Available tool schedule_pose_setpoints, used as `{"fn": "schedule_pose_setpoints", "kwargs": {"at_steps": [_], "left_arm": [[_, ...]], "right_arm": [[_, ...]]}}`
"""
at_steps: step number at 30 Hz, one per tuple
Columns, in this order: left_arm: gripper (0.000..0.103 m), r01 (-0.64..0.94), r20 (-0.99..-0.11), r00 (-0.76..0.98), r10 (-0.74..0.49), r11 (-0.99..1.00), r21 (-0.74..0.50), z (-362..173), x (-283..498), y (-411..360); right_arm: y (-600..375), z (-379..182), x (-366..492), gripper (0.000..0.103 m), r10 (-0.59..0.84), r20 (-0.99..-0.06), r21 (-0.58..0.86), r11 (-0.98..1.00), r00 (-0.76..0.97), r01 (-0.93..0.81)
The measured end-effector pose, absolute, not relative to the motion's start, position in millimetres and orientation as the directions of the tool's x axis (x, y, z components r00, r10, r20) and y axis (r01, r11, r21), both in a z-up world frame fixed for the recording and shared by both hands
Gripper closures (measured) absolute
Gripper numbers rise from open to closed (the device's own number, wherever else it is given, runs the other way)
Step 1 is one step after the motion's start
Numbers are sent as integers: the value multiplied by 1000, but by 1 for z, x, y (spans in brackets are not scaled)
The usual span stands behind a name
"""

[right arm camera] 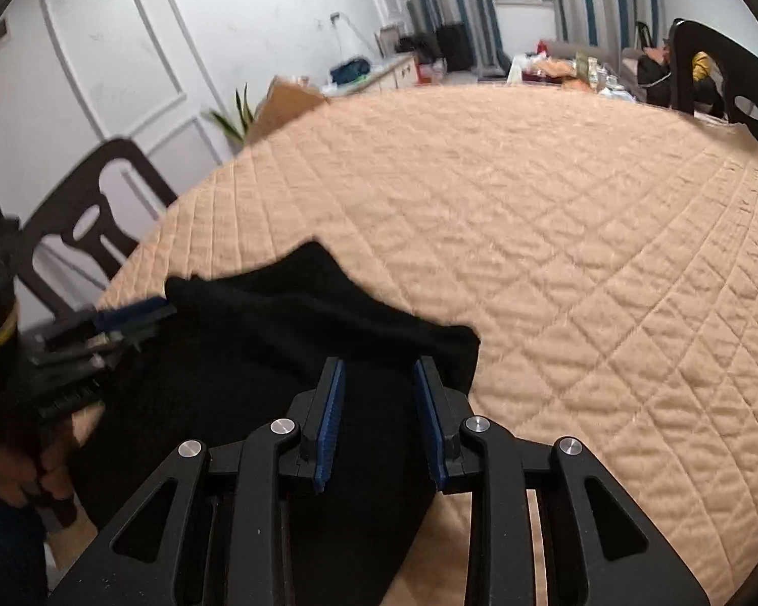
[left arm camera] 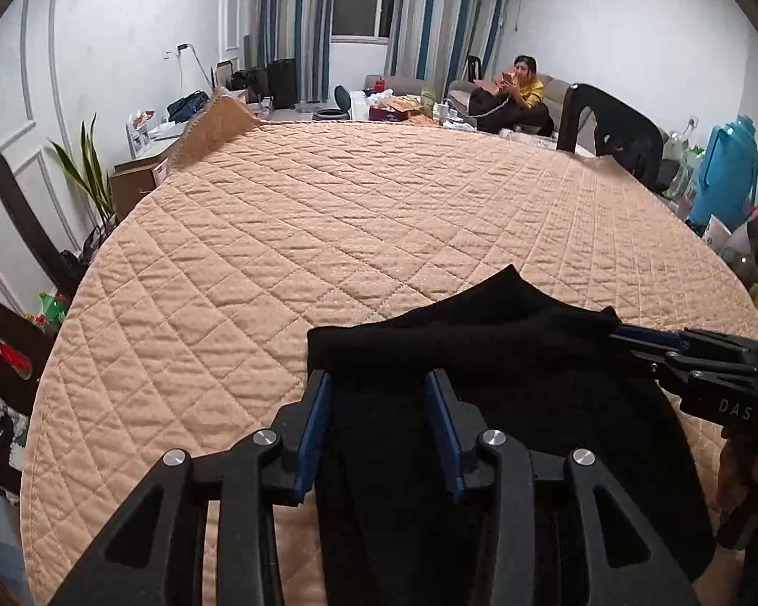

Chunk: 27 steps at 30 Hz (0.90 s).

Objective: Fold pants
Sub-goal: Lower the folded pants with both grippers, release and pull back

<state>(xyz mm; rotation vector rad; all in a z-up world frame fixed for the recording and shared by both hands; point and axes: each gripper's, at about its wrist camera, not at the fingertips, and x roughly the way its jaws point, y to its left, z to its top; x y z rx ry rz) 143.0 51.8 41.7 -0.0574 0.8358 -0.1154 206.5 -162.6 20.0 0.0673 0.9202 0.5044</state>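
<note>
The black pants lie bunched at the table's near edge on the quilted cover. My left gripper and right gripper both straddle cloth, jaws apart; closing unevenly could skew the fold.

Quilted tan table cover — black pants on it.

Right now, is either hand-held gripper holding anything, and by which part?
Cannot tell. Both the left hand-held gripper and right hand-held gripper straddle the black pants near the top edge, jaws apart.
</note>
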Motion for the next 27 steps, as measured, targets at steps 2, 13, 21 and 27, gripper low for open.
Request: {"fn": "schedule_pose_setpoints", "kwargs": {"at_steps": [2, 13, 21, 27], "left_arm": [[60, 89, -731, 669, -134, 991, -100, 45, 129, 52], [61, 77, -664, 740, -106, 994, -74, 58, 33, 44], [60, 62, -683, 725, -94, 996, -71, 45, 29, 37], [60, 52, -685, 725, -79, 997, -60, 45, 24, 33]], "right_arm": [[-166, 25, 197, 74, 443, -741, 262, 882, 505, -391], [-174, 38, 91, 74, 473, -695, 208, 853, 542, -478], [-164, 24, 76, 73, 457, -710, 160, 846, 536, -509], [-167, 27, 74, 73, 457, -704, 161, 849, 545, -504]]}}
